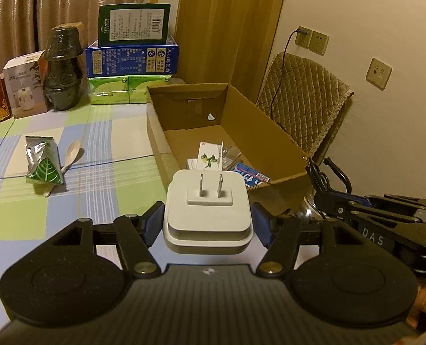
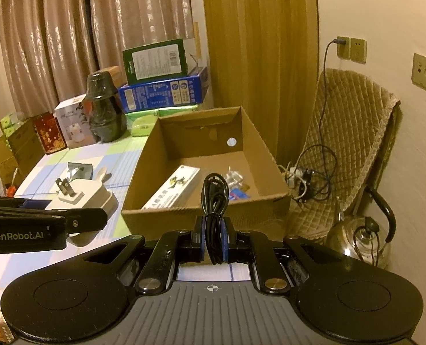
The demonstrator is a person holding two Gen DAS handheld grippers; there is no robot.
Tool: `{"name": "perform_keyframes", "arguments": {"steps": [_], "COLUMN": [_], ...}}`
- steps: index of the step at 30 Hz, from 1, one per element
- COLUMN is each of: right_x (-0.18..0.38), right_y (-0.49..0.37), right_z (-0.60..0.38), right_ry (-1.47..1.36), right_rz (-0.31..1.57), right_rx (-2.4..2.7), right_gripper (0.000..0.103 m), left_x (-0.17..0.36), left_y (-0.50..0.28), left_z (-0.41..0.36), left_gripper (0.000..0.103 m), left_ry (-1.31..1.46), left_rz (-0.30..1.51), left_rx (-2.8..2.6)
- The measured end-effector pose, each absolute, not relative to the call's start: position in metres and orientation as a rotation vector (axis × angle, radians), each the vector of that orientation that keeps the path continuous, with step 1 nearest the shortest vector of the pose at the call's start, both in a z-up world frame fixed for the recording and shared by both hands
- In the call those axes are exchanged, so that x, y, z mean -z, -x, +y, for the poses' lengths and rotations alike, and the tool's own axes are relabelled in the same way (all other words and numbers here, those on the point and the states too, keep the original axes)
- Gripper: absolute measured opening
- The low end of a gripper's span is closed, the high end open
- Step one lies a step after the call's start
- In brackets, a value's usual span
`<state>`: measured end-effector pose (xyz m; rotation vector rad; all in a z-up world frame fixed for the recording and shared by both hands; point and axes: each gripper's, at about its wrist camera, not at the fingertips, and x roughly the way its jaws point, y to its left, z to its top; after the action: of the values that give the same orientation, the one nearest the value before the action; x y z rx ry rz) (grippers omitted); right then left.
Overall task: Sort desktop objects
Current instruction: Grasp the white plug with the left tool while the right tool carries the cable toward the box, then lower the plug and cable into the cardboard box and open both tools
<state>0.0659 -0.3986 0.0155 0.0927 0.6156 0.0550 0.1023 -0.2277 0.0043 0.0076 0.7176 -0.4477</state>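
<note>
Indoors, both grippers are clamped on items above a checked tablecloth (image 1: pixel 69 178).
Left wrist view: left gripper (image 1: pixel 208 224) pinches a white plug adapter (image 1: pixel 208 207) at centre, cardboard box (image 1: pixel 259 132) beyond, curtains upper left. Right wrist view: right gripper (image 2: pixel 213 240) squeezes a coiled black cable (image 2: pixel 214 201) before the box; padded chair (image 2: pixel 345 132) and wall sockets (image 2: pixel 352 49) on the right.

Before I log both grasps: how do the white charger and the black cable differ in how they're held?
The white charger is a rigid block that spreads the left gripper fingers wide, prongs pointing forward. The black cable is a thin coiled bundle, so the right gripper fingers sit nearly together. Both are held near the cardboard box.
</note>
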Motion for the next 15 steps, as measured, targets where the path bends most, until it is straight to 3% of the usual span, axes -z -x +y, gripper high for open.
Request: {"name": "perform_keyframes", "arguments": {"steps": [15], "right_x": [-0.024], "right_y": [-0.127], "right_z": [-0.416], "right_ry": [-0.07], "right_rz": [0.601], "right_rx": [-0.076], "right_gripper": [0.008], "left_x": [-0.008], "left_y": [-0.164], "left_z": [-0.255], "left_gripper": [0.06], "left_ry": [0.002], "left_rz": [0.719], "left_rx": [0.469]}}
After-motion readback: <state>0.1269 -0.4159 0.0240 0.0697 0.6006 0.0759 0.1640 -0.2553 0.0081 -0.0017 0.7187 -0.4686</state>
